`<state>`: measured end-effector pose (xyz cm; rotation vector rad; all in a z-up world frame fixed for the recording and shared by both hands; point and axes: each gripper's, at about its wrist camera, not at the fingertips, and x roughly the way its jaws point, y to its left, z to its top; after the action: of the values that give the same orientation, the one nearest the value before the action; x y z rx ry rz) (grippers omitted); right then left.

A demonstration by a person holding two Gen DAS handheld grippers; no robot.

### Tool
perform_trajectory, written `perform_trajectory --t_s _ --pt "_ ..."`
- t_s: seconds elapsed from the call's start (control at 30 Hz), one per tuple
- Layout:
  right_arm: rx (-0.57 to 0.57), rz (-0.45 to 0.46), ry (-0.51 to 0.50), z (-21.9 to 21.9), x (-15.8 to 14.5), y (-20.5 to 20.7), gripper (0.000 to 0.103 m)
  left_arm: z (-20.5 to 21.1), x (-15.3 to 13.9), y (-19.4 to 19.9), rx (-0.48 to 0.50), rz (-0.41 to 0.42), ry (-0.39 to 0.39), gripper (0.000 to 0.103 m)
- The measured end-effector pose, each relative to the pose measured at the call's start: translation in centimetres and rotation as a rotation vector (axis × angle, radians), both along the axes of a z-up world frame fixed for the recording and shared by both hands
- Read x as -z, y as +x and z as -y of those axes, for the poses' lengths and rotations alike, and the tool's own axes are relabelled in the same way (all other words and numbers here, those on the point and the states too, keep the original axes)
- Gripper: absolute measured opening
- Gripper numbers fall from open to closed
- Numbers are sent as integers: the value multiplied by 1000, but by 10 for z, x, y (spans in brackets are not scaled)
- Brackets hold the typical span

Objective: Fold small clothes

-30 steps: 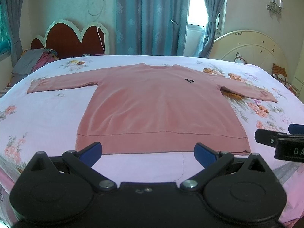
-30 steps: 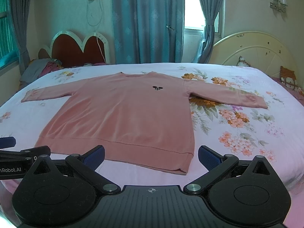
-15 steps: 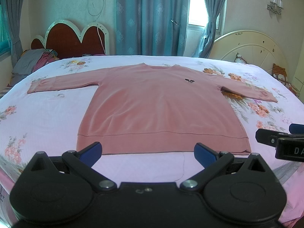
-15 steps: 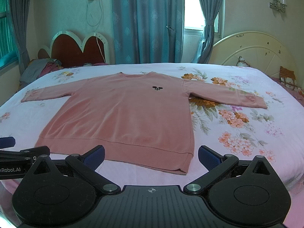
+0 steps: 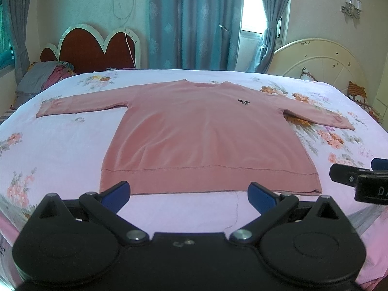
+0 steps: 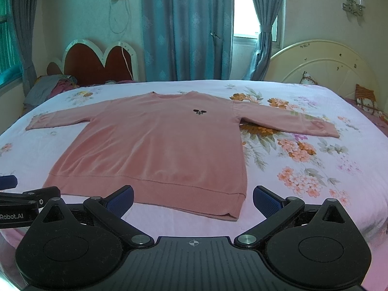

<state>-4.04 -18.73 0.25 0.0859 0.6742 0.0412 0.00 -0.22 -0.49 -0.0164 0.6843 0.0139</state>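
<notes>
a pink sweater (image 5: 206, 140) lies flat and face up on a bed (image 5: 60, 145) covered by a pale sheet with flower prints. its neck points toward the far side of the bed, its hem runs along the near edge, and both sleeves are stretched out to the sides. a small dark emblem (image 5: 243, 101) sits on the chest, toward the right sleeve.

the left gripper (image 5: 189, 191) hovers at the near edge of the bed, just in front of the hem. its blue-padded fingers (image 5: 116, 192) are spread wide with nothing between them; the left pad overlaps the hem's left corner in the view, but whether it touches the cloth cannot be told. the right gripper (image 6: 193, 197) hangs beside it, further toward the sweater's right side, its fingers (image 6: 266, 201) equally wide apart and empty. in the right wrist view the hem's right corner (image 6: 232, 214) lies between the two pads, a little beyond them. each gripper shows at the edge of the other's view.

behind the bed stand a red scalloped headboard (image 5: 94, 48), teal curtains (image 5: 194, 21) and a cream round headboard (image 5: 322, 60). a heap of grey and pink clothes (image 5: 46, 75) lies at the far left corner. a wall lamp (image 5: 351, 6) hangs high on the right.
</notes>
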Motion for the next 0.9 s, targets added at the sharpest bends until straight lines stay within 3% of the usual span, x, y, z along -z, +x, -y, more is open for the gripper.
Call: perform_trajectory --t_s 0.37,0.9 --pt "21 -6 -13 -1 3 13 103 -4 1 15 17 3 -1 103" --pt "92 -7 -46 -10 4 106 103 -31 5 102 65 8 -6 103"
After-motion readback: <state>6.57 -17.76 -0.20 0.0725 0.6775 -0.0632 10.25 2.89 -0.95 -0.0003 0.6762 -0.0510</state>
